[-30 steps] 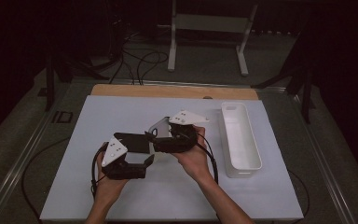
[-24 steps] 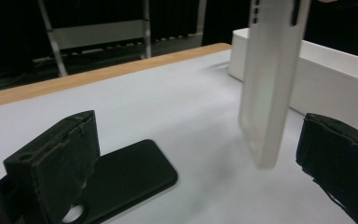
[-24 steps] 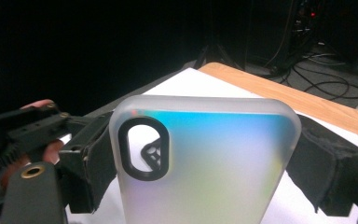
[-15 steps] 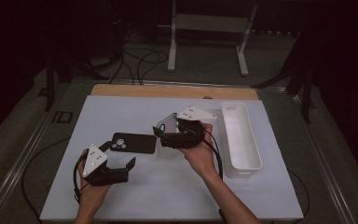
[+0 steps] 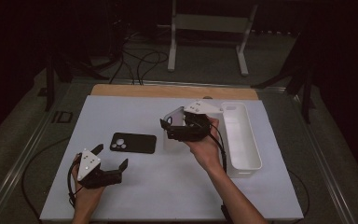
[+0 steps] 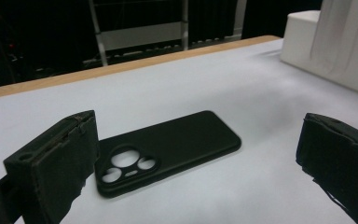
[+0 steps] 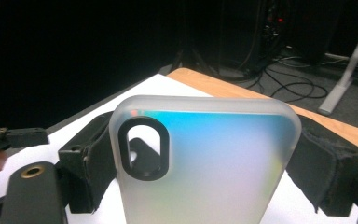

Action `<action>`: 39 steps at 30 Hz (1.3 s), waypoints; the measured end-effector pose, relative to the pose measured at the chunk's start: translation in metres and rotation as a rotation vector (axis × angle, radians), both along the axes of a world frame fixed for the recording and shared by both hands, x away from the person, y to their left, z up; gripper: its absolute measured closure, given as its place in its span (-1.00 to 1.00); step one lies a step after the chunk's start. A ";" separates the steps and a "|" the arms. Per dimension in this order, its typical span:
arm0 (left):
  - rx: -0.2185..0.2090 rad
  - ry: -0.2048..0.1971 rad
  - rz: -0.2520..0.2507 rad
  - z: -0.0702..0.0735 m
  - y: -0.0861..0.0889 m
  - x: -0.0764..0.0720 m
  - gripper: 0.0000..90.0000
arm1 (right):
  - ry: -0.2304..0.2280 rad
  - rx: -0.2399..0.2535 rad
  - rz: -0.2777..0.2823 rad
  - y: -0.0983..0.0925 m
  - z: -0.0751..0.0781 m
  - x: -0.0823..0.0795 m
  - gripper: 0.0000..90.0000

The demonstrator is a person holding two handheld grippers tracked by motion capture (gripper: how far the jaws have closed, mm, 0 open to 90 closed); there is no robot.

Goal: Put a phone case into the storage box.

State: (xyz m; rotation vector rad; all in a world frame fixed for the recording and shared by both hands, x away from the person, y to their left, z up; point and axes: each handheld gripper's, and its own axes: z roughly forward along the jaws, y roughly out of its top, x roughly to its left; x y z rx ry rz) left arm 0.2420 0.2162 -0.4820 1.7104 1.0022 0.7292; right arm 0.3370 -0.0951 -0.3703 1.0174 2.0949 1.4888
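Right gripper [image 5: 175, 129] raised — gripping frosted case [image 7: 200, 163]

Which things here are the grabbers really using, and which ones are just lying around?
In the job:
- frosted phone case, clamped in the right gripper
- black phone case, flat on the table in front of the open left gripper

Just lying about:
- white tray at the table's right side
- metal stand behind the table
- cables on the floor
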 end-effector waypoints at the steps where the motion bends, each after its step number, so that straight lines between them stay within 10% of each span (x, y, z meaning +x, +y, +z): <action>1: 0.000 0.003 0.003 -0.001 0.000 0.000 -1.00 | -0.001 -0.004 -0.006 -0.002 0.000 0.001 -0.64; 39: -0.001 -0.008 0.012 -0.002 0.000 -0.002 -1.00 | -0.019 -0.105 -0.211 -0.058 0.031 0.049 -0.64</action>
